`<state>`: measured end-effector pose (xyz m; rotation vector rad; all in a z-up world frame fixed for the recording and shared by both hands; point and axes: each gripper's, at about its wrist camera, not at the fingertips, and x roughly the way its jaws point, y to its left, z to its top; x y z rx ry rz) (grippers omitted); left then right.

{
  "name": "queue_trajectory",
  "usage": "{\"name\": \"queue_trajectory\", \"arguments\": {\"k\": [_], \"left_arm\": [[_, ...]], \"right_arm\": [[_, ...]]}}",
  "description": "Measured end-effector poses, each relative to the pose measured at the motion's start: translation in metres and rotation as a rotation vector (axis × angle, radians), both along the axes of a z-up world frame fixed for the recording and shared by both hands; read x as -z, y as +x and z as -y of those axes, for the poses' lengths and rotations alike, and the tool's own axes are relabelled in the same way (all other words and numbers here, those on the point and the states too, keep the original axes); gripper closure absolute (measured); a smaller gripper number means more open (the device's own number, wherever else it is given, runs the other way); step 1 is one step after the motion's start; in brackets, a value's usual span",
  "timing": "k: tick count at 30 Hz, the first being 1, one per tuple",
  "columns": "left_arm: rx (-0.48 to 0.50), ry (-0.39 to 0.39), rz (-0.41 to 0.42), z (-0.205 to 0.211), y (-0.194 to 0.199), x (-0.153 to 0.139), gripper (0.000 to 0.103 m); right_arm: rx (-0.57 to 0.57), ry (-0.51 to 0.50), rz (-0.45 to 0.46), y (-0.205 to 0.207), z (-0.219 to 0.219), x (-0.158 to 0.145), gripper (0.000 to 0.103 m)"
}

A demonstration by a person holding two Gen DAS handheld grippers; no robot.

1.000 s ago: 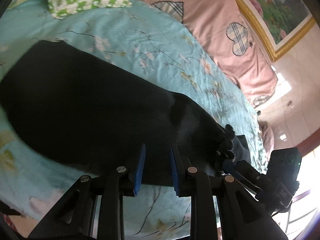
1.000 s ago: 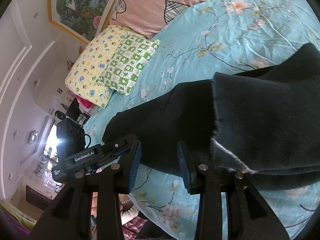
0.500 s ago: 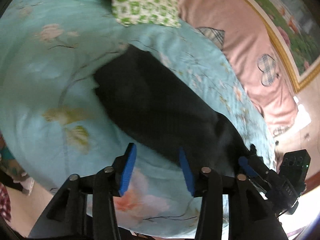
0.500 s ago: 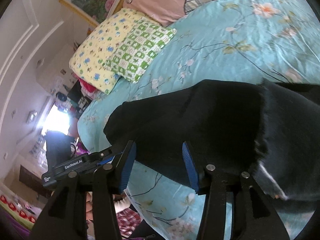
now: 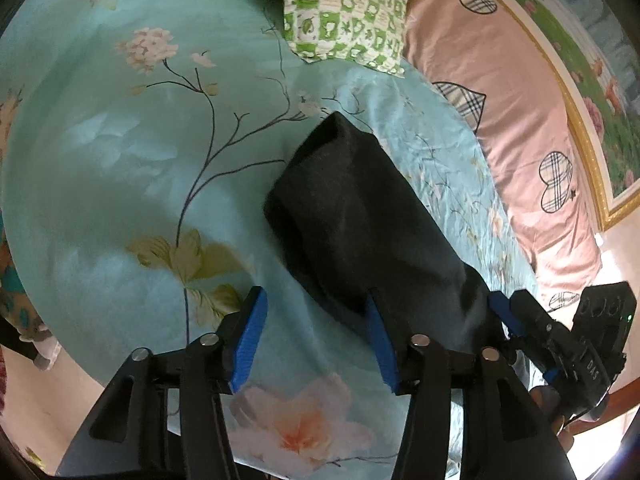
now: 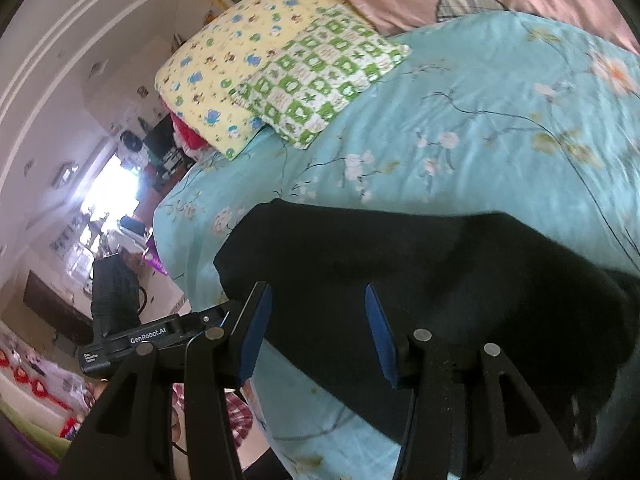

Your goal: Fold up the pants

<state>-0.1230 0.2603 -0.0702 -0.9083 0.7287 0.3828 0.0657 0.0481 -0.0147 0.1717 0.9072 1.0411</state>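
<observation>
The black pants [image 5: 360, 232] lie folded into a long dark bundle on the turquoise floral bedsheet [image 5: 120, 152]. My left gripper [image 5: 316, 344] is open and empty, above the sheet at the bundle's near edge; its right finger overlaps the cloth. The pants also show in the right wrist view [image 6: 420, 276], spread under my right gripper [image 6: 316, 332], which is open and empty just above the cloth. The right gripper's body shows in the left wrist view [image 5: 560, 340], and the left one in the right wrist view [image 6: 136, 340].
A green checked pillow [image 5: 344, 16] and a yellow patterned pillow [image 6: 240, 60] lie at the head of the bed. A pink quilt [image 5: 500, 100] runs along the far side below a framed picture [image 5: 592, 80]. The bed's edge drops off at the near side [image 6: 188, 264].
Both grippers have opened wider and pulled back from the pants. The left view has swung so the bundle looks smaller and farther right.
</observation>
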Motion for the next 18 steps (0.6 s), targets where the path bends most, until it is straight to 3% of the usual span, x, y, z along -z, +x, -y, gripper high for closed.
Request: {"name": "queue_trajectory", "arguments": {"k": [5, 8, 18], "left_arm": [[-0.007, -0.026, 0.007, -0.006, 0.004, 0.004, 0.05], [-0.023, -0.037, 0.015, -0.009, 0.005, 0.006, 0.05], [-0.052, -0.047, 0.027, -0.012, 0.016, 0.013, 0.047]], "right_arm": [[-0.066, -0.046, 0.036, 0.014, -0.031, -0.006, 0.05], [-0.128, -0.087, 0.08, 0.022, -0.051, -0.01, 0.043], [-0.327, -0.208, 0.166, 0.049, -0.121, -0.015, 0.043]]}}
